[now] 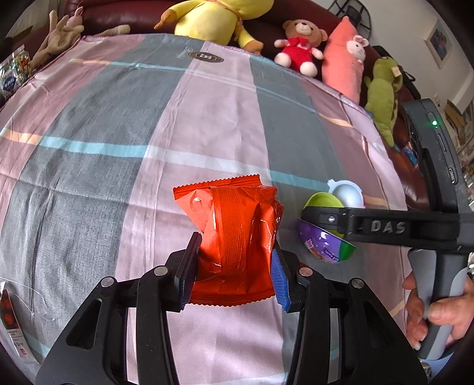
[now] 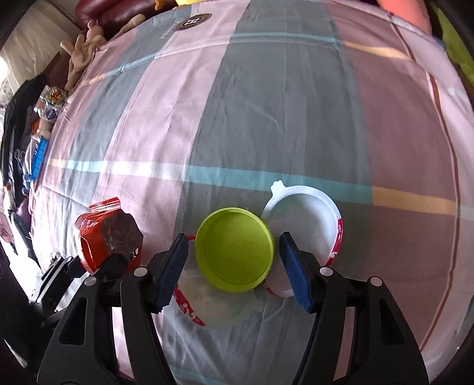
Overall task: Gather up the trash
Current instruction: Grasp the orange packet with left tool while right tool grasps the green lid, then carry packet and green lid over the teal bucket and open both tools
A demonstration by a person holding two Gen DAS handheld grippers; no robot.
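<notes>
We cannot see the middle of the green-and-purple egg shell [image 1: 323,234], crossed by the right gripper's [image 1: 323,220] arm at the left wrist frame's right, nor the yellow plush [image 1: 219,20] cut off at its top edge, nor read the packet [image 1: 11,322] clipped lower left.

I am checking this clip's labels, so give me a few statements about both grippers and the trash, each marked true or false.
1. The left gripper is shut on the red wrapper. True.
2. The right gripper is clamped on the green cup. False: its jaws stand open on either side of the cup, with gaps showing.
3. The green cup's open mouth faces the right wrist camera. True.
4. The white lid lies to the left of the green cup in the right wrist view. False: it lies to the right, behind the cup.
5. The checked cloth is plain white. False: it has pink and grey blocks.
</notes>
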